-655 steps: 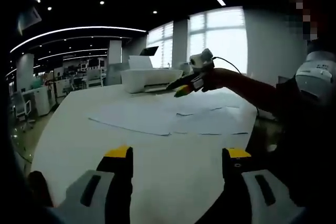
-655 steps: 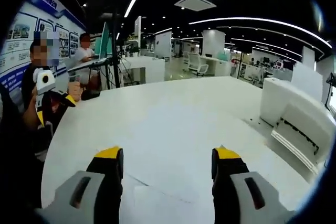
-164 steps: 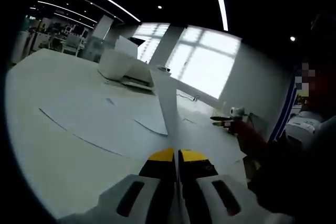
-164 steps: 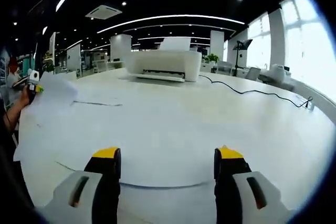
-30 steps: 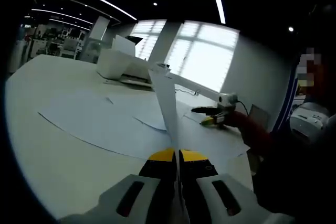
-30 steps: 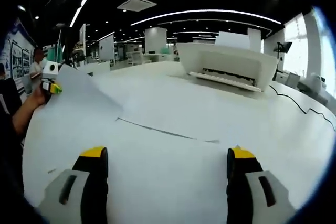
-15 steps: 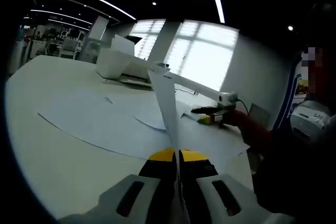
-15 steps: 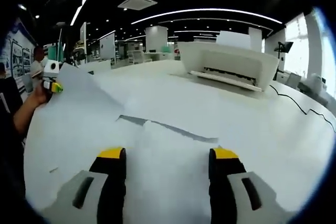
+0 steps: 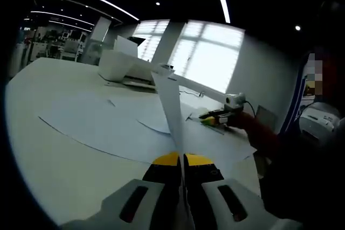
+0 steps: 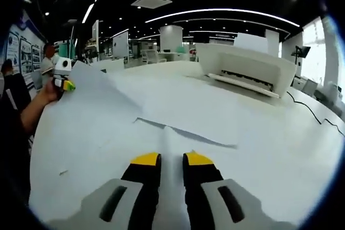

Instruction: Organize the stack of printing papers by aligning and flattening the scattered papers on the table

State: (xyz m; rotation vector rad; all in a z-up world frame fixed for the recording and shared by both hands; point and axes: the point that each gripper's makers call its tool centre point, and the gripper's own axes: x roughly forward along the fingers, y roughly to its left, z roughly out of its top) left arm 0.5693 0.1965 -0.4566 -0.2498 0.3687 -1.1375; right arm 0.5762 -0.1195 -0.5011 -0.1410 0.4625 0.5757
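Gripping 1 sheet (image 9: 168, 106) with my left hand-held gripper (image 9: 180, 160), I am holding it lifted off the desk (image 9: 59, 154); the jaws are pressed together on its lower edge and the sheet is standing up between them, edge-on in the left gripper view. In the right gripper view the same lifted sheet is showing as a raised corner (image 10: 91, 87) at the left, next to that left hand-held gripper (image 10: 63, 82).

My right hand-held gripper (image 10: 171, 160) is nearly closed, with only a narrow gap between the jaws. A second sheet (image 10: 172, 149) is bulging up just ahead of the tips; I cannot tell whether its edge is actually pinched. In the left gripper view this hand-held gripper (image 9: 213, 118) is sitting low at the far edge of the papers (image 9: 108, 125).

Progress, as I am judging it: the task is at an early stage. Several sheets are lying overlapped and fanned across the desk, with edges offset and not squared. No aligned stack is visible. Remaining work: bringing the sheets together, squaring their edges and pressing them flat. A white printer (image 10: 242, 68) is standing beyond the papers, well apart from them.
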